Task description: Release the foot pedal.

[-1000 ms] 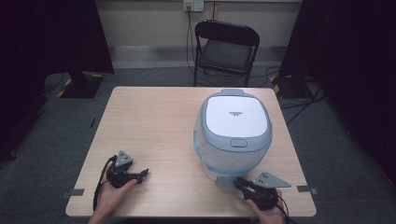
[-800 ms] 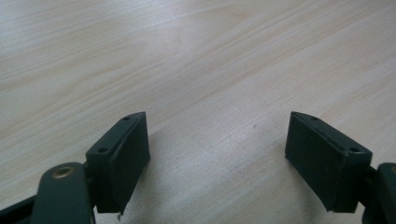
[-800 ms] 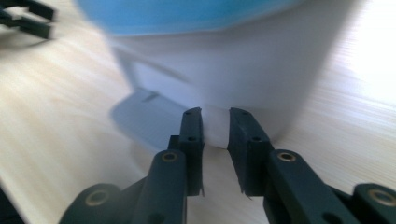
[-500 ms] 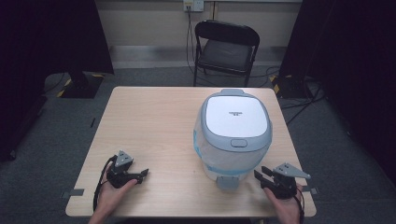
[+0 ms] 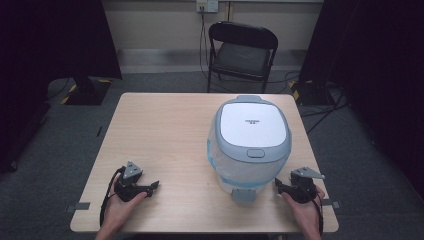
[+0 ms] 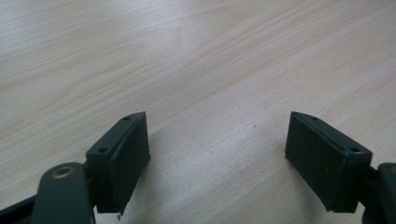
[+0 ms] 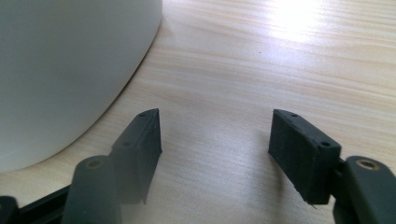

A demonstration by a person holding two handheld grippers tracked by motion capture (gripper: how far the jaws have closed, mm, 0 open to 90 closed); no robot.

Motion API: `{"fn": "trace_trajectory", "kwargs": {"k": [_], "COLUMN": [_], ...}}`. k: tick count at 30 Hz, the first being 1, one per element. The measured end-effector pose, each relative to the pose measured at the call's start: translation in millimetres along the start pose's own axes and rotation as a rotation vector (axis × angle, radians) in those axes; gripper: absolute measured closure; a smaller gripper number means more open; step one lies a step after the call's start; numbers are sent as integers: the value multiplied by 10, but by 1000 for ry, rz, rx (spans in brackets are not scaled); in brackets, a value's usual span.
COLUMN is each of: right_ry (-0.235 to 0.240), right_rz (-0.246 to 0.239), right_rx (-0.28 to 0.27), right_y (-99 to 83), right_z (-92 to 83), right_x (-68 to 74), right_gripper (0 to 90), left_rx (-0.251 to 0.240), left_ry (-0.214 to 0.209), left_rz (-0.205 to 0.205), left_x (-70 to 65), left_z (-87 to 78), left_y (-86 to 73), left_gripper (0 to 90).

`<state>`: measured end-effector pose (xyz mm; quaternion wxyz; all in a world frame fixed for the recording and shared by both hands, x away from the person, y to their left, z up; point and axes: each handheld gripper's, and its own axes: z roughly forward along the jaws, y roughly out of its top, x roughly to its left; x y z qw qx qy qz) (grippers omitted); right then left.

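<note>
Rice cooker [image 5: 249, 142], lid down, on the right half of the desk [image 5: 160, 130].
Right tongs [image 5: 279, 186] just off the cooker's front right corner, clear of it, jaws just been opening, nothing between them; left tongs [image 5: 152, 187] well to the cooker's left near the desk's front edge, gaping, empty; chair [image 5: 242, 50] behind the cooker, past the desk.

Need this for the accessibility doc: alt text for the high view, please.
A white and grey rice cooker, lid shut, stands on the right half of a light wooden table. A person's hands rest at the near edge: the left gripper open on bare wood, the right gripper open beside the cooker's base, its jaws having just been opening with nothing between them. A black folding chair stands behind.
</note>
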<state>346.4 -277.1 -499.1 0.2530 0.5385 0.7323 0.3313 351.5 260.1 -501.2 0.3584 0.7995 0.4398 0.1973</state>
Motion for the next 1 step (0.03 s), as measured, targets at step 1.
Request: {"fn": "trace_trajectory", "kwargs": {"k": [1], "right_ry": [0], "right_rz": [0], "right_rx": [0], "right_y": [0], "right_z": [0], "right_x": [0], "right_gripper": [317], "left_rx": [0], "left_ry": [0], "left_rz": [0], "left_x": [1], "left_z": [0], "left_y": [0], "left_gripper": [212]}}
